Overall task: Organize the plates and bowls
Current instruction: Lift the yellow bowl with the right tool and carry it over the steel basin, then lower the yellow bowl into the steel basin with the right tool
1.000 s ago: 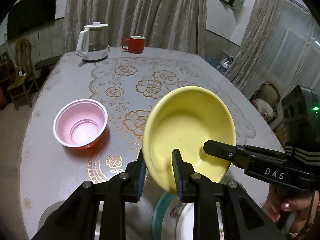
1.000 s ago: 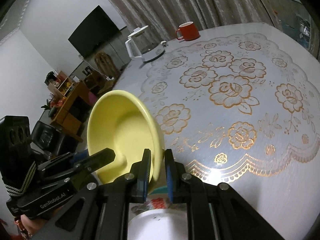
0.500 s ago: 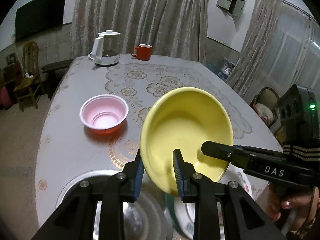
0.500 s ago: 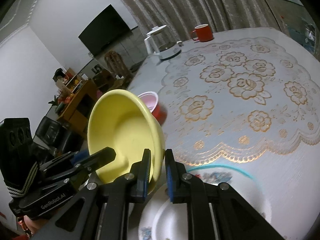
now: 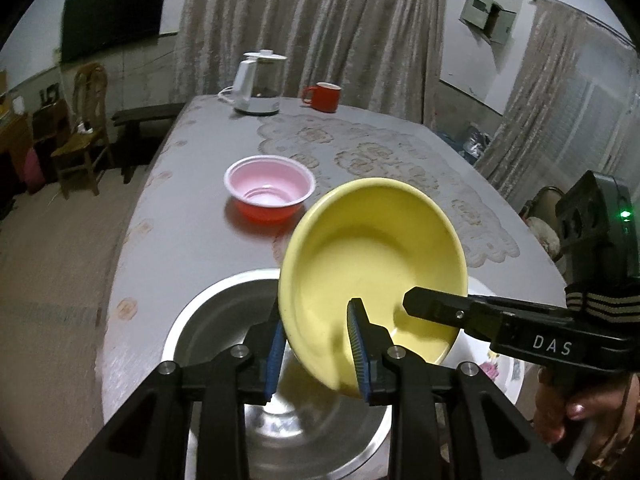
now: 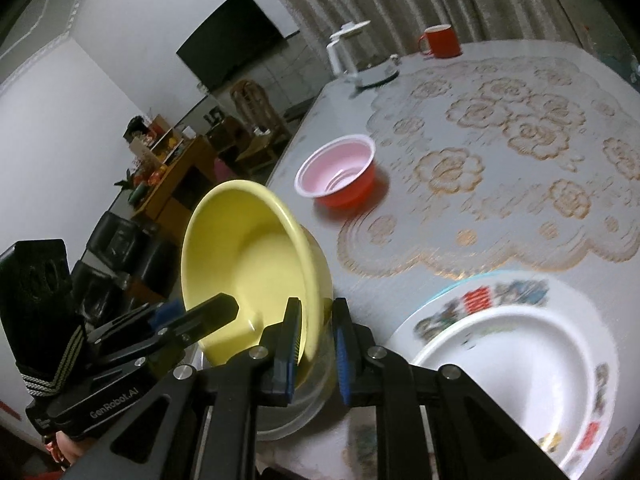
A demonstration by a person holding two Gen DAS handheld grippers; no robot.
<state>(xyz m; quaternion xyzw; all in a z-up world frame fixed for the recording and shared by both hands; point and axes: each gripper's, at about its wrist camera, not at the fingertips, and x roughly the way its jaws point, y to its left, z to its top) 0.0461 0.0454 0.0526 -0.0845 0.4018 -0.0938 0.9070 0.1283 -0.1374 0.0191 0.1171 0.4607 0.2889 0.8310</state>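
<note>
A yellow bowl [image 5: 372,256] is held tilted in the air by both grippers. My left gripper [image 5: 316,352] is shut on its near rim. My right gripper [image 6: 316,344] is shut on its other rim, and its finger reaches into the bowl in the left wrist view. The bowl [image 6: 248,264] hangs over a large steel bowl [image 5: 224,312] at the table's near edge. A white patterned plate [image 6: 516,360] lies to the right of the steel bowl. A red bowl with a pink inside [image 5: 270,192] stands on the table further back.
A white kettle [image 5: 258,84] and a red mug [image 5: 322,96] stand at the far end of the table [image 5: 180,216]. A lace cloth with gold flowers [image 6: 520,152] covers the table's middle. Chairs and a cabinet stand off the left side.
Both grippers have carried the yellow bowl back toward the near edge and higher. The steel bowl and the patterned plate have come into view beneath it.
</note>
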